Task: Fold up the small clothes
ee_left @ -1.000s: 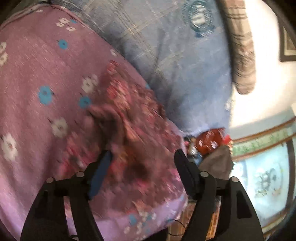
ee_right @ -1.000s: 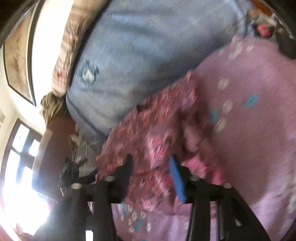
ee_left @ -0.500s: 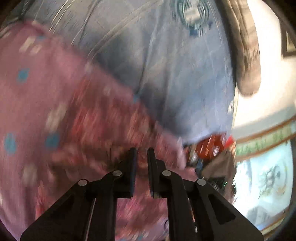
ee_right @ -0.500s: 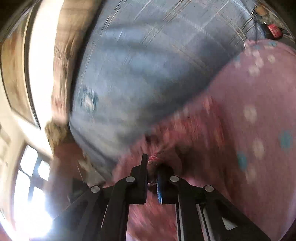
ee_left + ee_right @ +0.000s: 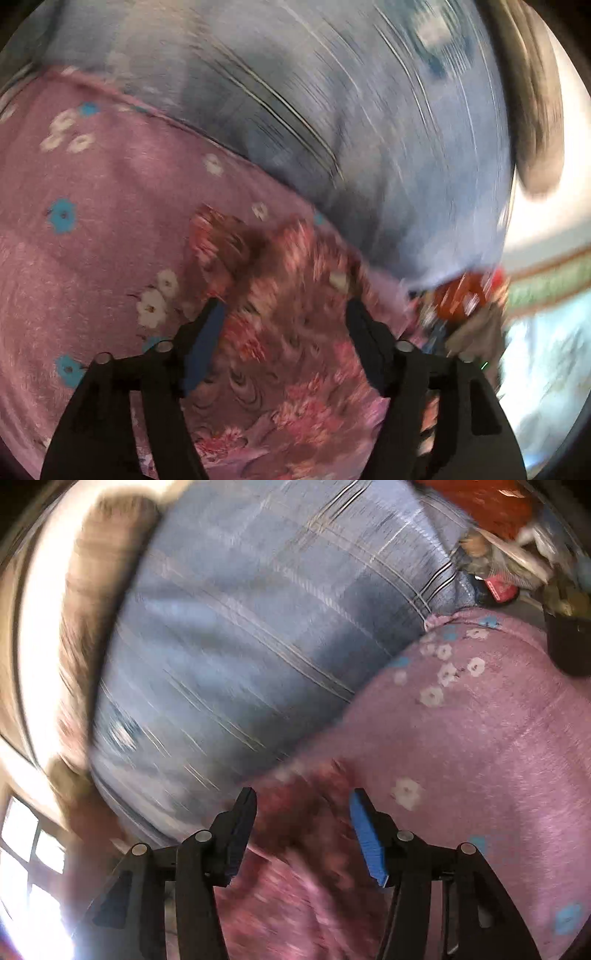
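Left wrist view: left gripper [image 5: 284,306] is wide open over the red flowery garment [image 5: 288,354], which lies crumpled on the pink blanket [image 5: 92,177] by the blue pillow [image 5: 369,129]. Right gripper [image 5: 303,797] is open too, w/ nothing held. Looks like between folds; next, grab an edge. Blurry pics, can't tell the garment's long way.

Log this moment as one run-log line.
left tool: open over floral garment | right tool: open over it | garment lying on pink blanket
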The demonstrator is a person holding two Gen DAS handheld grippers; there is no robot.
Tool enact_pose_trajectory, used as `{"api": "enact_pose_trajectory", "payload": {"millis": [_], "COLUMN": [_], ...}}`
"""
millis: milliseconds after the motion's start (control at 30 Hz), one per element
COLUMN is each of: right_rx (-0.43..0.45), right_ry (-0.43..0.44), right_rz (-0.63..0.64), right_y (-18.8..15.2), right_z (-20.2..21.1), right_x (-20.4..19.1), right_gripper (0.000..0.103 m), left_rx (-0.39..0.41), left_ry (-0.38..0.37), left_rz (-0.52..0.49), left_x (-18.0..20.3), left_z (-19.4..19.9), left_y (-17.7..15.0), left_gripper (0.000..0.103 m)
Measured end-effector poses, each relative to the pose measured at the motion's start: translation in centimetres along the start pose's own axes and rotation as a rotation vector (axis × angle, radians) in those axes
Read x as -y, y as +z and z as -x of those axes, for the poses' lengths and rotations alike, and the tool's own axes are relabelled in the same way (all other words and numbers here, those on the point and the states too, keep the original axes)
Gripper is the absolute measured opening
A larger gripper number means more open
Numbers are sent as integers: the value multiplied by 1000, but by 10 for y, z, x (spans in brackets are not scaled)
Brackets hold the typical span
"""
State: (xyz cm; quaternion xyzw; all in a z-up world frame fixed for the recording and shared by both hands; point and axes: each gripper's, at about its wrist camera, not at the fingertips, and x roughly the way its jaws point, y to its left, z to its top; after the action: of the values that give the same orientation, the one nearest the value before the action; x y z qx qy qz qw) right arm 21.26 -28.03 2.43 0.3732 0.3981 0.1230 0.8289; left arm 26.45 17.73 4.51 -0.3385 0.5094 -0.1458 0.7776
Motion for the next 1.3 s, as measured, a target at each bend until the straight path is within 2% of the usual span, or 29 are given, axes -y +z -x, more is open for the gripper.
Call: {"api": "enact_pose_trajectory", "payload": {"millis": [100,167,300,467,567,667,700,733,767,800,833,867,967,1000,1067,1100,1167,1233,1300], "right_rx": [-34,-57,-140,-114,-70,-103,-118,-120,-115,-118,-110,-80,20,54,84,76,17,-74,-116], "right_ry": [-43,-90,-159,-243,-292,-398,-471,-526,-560,-547,-529,-470,-201,-137,-66,-72,-131,-245,-246], "right_rz": [74,170,305,444,548,657,704,737,765,756,723,656,469,416,307,264,196,122,61], "right_y": [-12,-21,-40,-61,-71,-73,-74,-74,-73,-69,-62,-51,-20,-10,7,14,19,16,12], "right_z": [-10,-23,-56,-53,-46,-72,-84,-92,-98,-98,-94,-82,-36,-25,-19,-25,-51,-83,-91], "right_x": [-14,-27,-51,-66,-77,-88,-89,-88,-88,-87,-87,-86,-88,-86,-75,-65,-39,-7,13], "right_gripper": [57,61,63,65,65,66,64,58,33,10,10,10,9,9,9,9,9,10,14], "left_rx": [-12,-31,-12,-19,-25,-26,-13,-2,0,-7,-2,12,111,153,186,186,130,52,18], "left_ry": [138,188,226,205,196,206,210,209,225,253,246,233,170,148,158,182,214,279,265], "left_rz": [-151,-176,-189,-179,-177,-149,-137,-135,-142,-147,-137,-124,-106,-97,-80,-70,-38,3,32], "left_x": [21,26,31,27,28,28,29,29,30,28,24,21,21,22,18,14,0,-15,-25], "left_z": [-19,-33,-41,-37,-44,-50,-50,-49,-48,-47,-43,-36,-3,8,13,9,-13,-38,-46], "left_y": [-5,-6,-7,-5,-4,-2,-2,-3,-4,-4,-3,-2,4,8,15,19,26,29,27], "left_gripper": [78,78,76,75,75,75,71,43,24,3,3,3,2,2,3,3,3,4,6]}}
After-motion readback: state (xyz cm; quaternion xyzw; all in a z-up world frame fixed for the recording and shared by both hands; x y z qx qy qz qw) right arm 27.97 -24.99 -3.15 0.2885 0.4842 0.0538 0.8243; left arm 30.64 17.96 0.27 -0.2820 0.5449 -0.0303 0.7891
